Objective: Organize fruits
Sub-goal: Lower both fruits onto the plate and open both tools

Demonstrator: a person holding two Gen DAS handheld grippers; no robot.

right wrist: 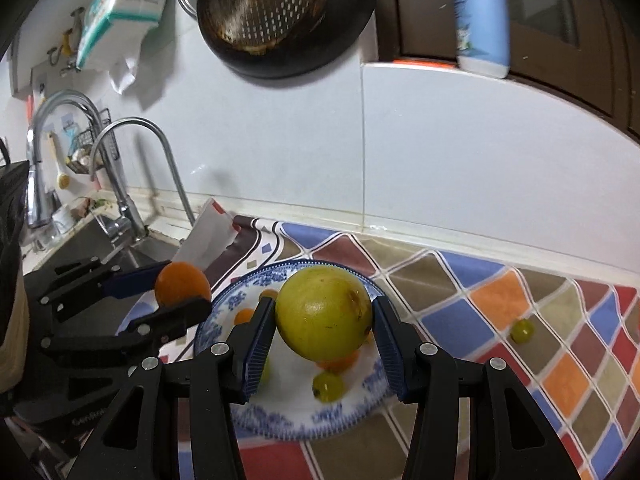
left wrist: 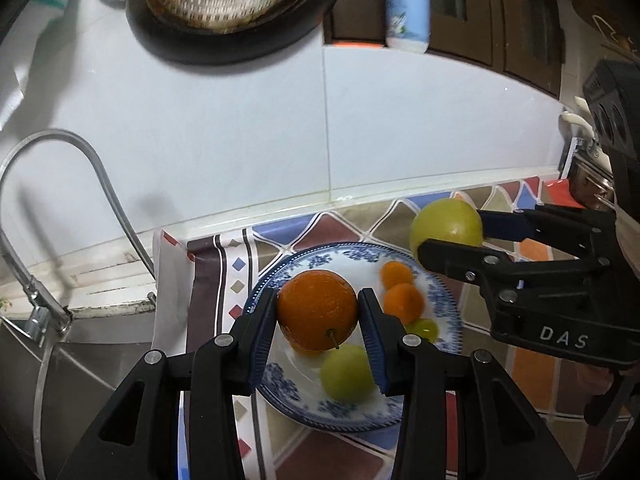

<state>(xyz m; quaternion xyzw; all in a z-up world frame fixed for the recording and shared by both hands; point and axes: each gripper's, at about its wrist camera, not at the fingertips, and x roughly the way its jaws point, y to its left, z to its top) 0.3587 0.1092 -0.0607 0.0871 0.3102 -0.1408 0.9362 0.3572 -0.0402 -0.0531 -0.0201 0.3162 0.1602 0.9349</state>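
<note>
My left gripper [left wrist: 318, 314] is shut on a large orange [left wrist: 317, 309] and holds it above a blue-and-white plate [left wrist: 348, 258]. On the plate lie two small oranges [left wrist: 403, 301], a green fruit [left wrist: 347, 374] and a small green one [left wrist: 425, 328]. My right gripper [right wrist: 323, 320] is shut on a big yellow-green fruit [right wrist: 323, 313] above the same plate [right wrist: 280, 426]. A small green fruit [right wrist: 327, 386] lies on that plate. The right gripper also shows in the left wrist view [left wrist: 452, 236], and the left gripper shows in the right wrist view [right wrist: 180, 284].
A colourful patterned cloth [right wrist: 500, 312] covers the counter; a small green fruit [right wrist: 522, 330] lies on it to the right. A sink with taps [right wrist: 120, 184] is at left. A hanging pan [left wrist: 236, 4] and a white bottle [left wrist: 407, 4] are above on the wall.
</note>
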